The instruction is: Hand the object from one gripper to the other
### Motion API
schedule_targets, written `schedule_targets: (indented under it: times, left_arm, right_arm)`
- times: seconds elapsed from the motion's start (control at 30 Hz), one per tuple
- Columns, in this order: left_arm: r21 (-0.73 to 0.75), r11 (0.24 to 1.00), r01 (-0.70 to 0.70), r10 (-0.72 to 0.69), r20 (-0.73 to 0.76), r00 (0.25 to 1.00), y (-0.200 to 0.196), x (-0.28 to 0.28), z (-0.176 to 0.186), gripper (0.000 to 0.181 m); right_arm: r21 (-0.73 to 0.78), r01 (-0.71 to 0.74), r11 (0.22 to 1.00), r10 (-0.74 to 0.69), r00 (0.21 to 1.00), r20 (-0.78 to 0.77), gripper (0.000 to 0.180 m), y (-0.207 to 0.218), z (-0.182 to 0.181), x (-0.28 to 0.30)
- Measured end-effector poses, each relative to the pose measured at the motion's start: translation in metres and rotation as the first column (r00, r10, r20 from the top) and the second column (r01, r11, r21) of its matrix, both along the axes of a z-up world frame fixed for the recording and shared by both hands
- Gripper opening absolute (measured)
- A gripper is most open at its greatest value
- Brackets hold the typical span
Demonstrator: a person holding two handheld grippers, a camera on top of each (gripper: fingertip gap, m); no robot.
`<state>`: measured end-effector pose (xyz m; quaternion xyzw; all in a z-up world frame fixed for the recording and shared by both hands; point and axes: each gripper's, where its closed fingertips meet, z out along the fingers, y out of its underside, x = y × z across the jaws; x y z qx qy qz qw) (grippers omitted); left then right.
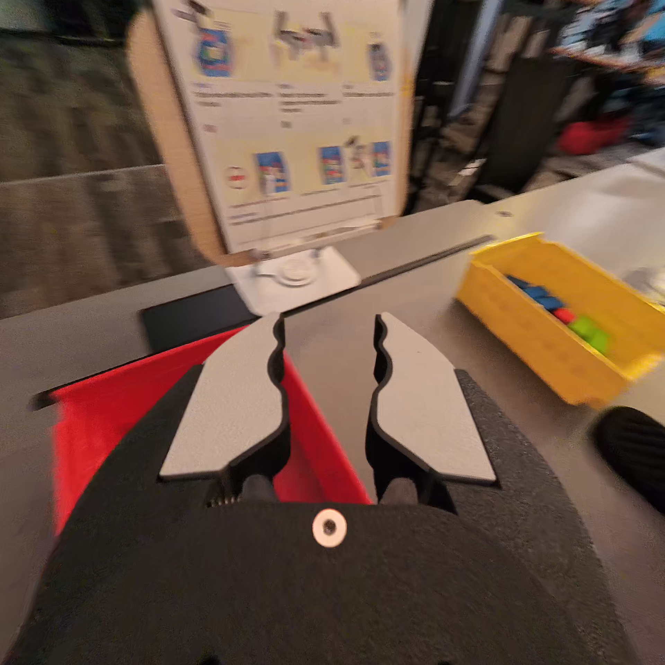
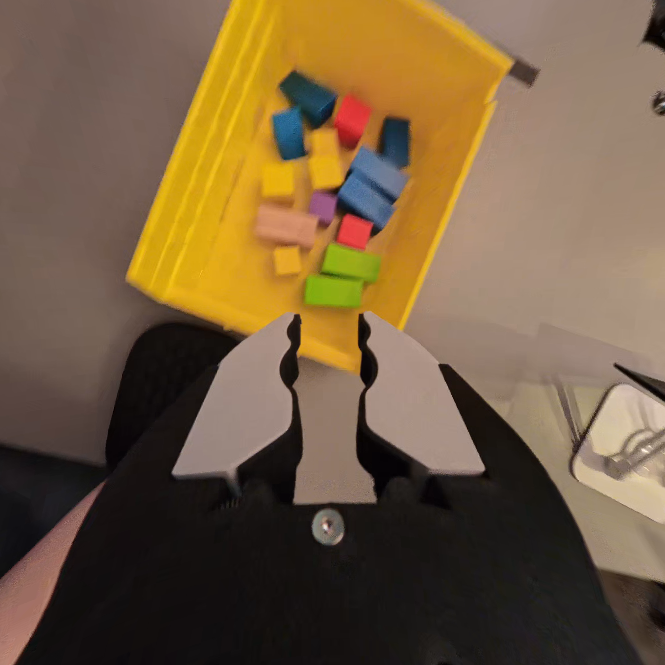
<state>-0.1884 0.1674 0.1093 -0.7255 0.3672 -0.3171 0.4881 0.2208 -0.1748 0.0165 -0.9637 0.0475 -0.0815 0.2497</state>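
**Status: No Block Picked, Handover Not Started**

The right gripper (image 2: 329,318) is held above the near end of the yellow bin (image 2: 201,201), fingers parted, with nothing between them. The tips are aimed toward the two green blocks (image 2: 342,277) at the near end of the pile. The object to be handed over is judged to be one of the blocks in the bin; which one is intended cannot be told. All visible blocks lie loose on the bin floor, none gripped.

The left gripper (image 1: 328,318) is held over the grey table (image 1: 414,306), fingers likewise parted and empty. A red tray (image 1: 108,414) lies beneath its left finger. The bin is seen to its right, apart from it.

Completed: nothing that the views confirm.

Remaining, by judgement:
1. A block is to be grasped from the bin.
2. The block is to be lifted and presented between the grippers.
3. The block is to be gripped by the receiving gripper, then released by the first.
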Motion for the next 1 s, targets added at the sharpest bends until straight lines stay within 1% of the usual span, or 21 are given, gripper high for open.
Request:
schedule_targets:
  times: [0.07,0.1,0.13,0.17,0.2,0.23,0.27,0.3,0.33,0.4,0.47,0.5,0.53,0.6,0.67,0.7,0.83,0.93,1.0]
  left_arm:
    - [0.036,0.990,-0.134,0.136,-0.056,0.989,0.019,-0.027,-0.002,0.059]
    - [0.051,0.980,-0.192,0.197,-0.090,0.976,0.028,-0.040,-0.006,0.063]
    - [0.068,0.967,-0.245,0.252,-0.130,0.959,0.038,-0.053,-0.011,0.066]
    - [0.085,0.953,-0.290,0.300,-0.171,0.938,0.047,-0.066,-0.016,0.068]
    - [0.107,0.943,-0.315,0.331,-0.206,0.921,0.055,-0.076,-0.021,0.068]
    - [0.130,0.937,-0.325,0.347,-0.225,0.911,0.062,-0.083,-0.024,0.068]
    - [0.137,0.933,-0.332,0.357,-0.233,0.905,0.068,-0.088,-0.027,0.067]
    - [0.122,0.932,-0.342,0.362,-0.245,0.899,0.073,-0.094,-0.034,0.068]
    - [0.089,0.931,-0.354,0.364,-0.273,0.890,0.076,-0.100,-0.043,0.069]
    - [0.020,0.919,-0.394,0.376,-0.342,0.861,0.083,-0.115,-0.062,0.070]
    - [-0.047,0.912,-0.408,0.359,-0.392,0.847,0.087,-0.125,-0.080,0.069]
    - [-0.082,0.903,-0.421,0.353,-0.415,0.838,0.088,-0.131,-0.089,0.066]
    - [-0.122,0.890,-0.440,0.347,-0.445,0.826,0.089,-0.137,-0.098,0.061]
    - [-0.185,0.858,-0.480,0.341,-0.493,0.800,0.089,-0.148,-0.115,0.060]
    - [-0.223,0.837,-0.500,0.329,-0.524,0.785,0.091,-0.154,-0.128,0.053]
    - [-0.240,0.827,-0.508,0.320,-0.541,0.778,0.092,-0.157,-0.135,0.053]
    - [-0.317,0.763,-0.563,0.274,-0.630,0.727,0.092,-0.176,-0.169,0.049]
    - [-0.396,0.725,-0.564,0.220,-0.642,0.734,0.088,-0.181,-0.187,0.037]
    - [-0.435,0.702,-0.563,0.186,-0.651,0.735,0.084,-0.183,-0.196,0.019]
  right_arm:
    - [0.137,0.087,0.987,-0.082,0.996,-0.041,0.034,0.016,0.004,0.043]
    - [0.201,0.128,0.971,-0.112,0.990,-0.089,0.036,0.026,0.003,0.058]
    - [0.257,0.160,0.953,-0.131,0.983,-0.125,0.043,0.036,-0.002,0.071]
    - [0.267,0.144,0.953,-0.110,0.984,-0.141,0.044,0.043,-0.011,0.078]
    - [0.228,0.173,0.958,-0.152,0.982,-0.107,0.046,0.044,-0.022,0.094]
    - [0.177,0.219,0.959,-0.211,0.975,-0.066,0.052,0.043,-0.032,0.109]
    - [0.156,0.200,0.967,-0.191,0.979,-0.070,0.053,0.047,-0.039,0.108]
    - [0.165,0.176,0.971,-0.163,0.983,-0.087,0.053,0.055,-0.043,0.105]
    - [0.153,0.187,0.970,-0.173,0.979,-0.104,0.053,0.059,-0.048,0.105]
    - [0.092,0.240,0.966,-0.230,0.967,-0.109,0.053,0.060,-0.060,0.111]
    - [0.015,0.232,0.973,-0.228,0.963,-0.143,0.053,0.061,-0.077,0.106]
    - [-0.029,0.230,0.973,-0.232,0.964,-0.132,0.052,0.059,-0.086,0.107]
    - [-0.076,0.231,0.970,-0.239,0.964,-0.117,0.050,0.056,-0.095,0.109]
    - [-0.160,0.232,0.960,-0.251,0.962,-0.110,0.045,0.051,-0.110,0.109]
    - [-0.201,0.232,0.952,-0.263,0.954,-0.142,0.036,0.051,-0.119,0.104]
    - [-0.218,0.232,0.948,-0.270,0.949,-0.164,0.032,0.051,-0.123,0.101]
    - [-0.278,0.229,0.933,-0.284,0.943,-0.177,0.023,0.048,-0.134,0.096]
    - [-0.310,0.235,0.921,-0.299,0.937,-0.180,0.018,0.044,-0.141,0.096]
    - [-0.301,0.249,0.920,-0.314,0.930,-0.192,0.009,0.044,-0.142,0.098]
